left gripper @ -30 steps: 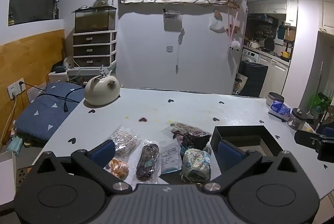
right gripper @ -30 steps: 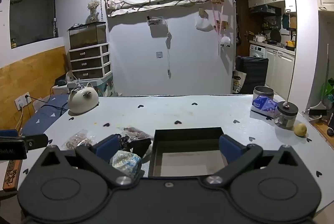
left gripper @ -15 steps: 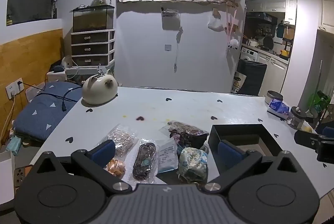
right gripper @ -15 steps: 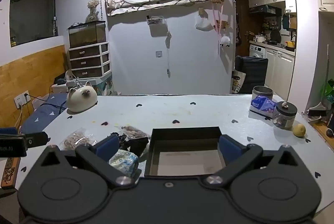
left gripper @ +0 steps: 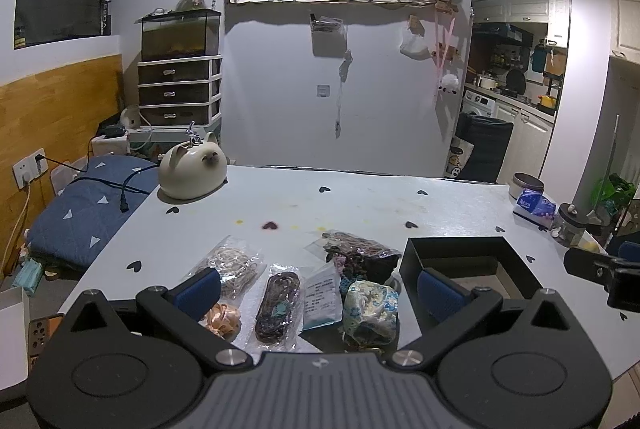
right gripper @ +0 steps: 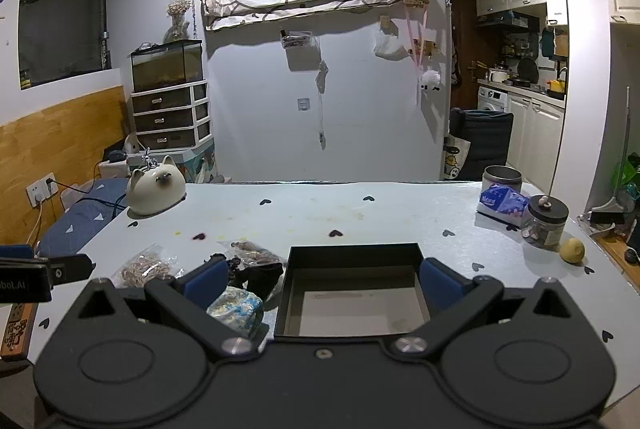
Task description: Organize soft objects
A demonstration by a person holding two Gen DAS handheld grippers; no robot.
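Note:
Several soft items lie on the white table near its front edge: a bag of beige hair ties (left gripper: 236, 267), an orange scrunchie (left gripper: 222, 316), a bag of dark hair ties (left gripper: 279, 301), a flat white packet (left gripper: 322, 296), a floral scrunchie (left gripper: 371, 311) (right gripper: 236, 309) and a dark bundle (left gripper: 362, 255) (right gripper: 256, 267). An open black box (left gripper: 460, 257) (right gripper: 352, 293) stands to their right. My left gripper (left gripper: 318, 289) is open and empty above the items. My right gripper (right gripper: 324, 279) is open and empty over the box.
A cat-shaped ceramic pot (left gripper: 192, 171) sits at the table's back left. A tin (right gripper: 502, 181), a tissue pack (right gripper: 502, 203), a glass jar (right gripper: 546, 219) and a lemon (right gripper: 572, 249) stand at the right. A blue cushion (left gripper: 92, 205) lies left of the table.
Both grippers have drifted slightly; the view of the items and box has shifted a little. Both stay open and empty.

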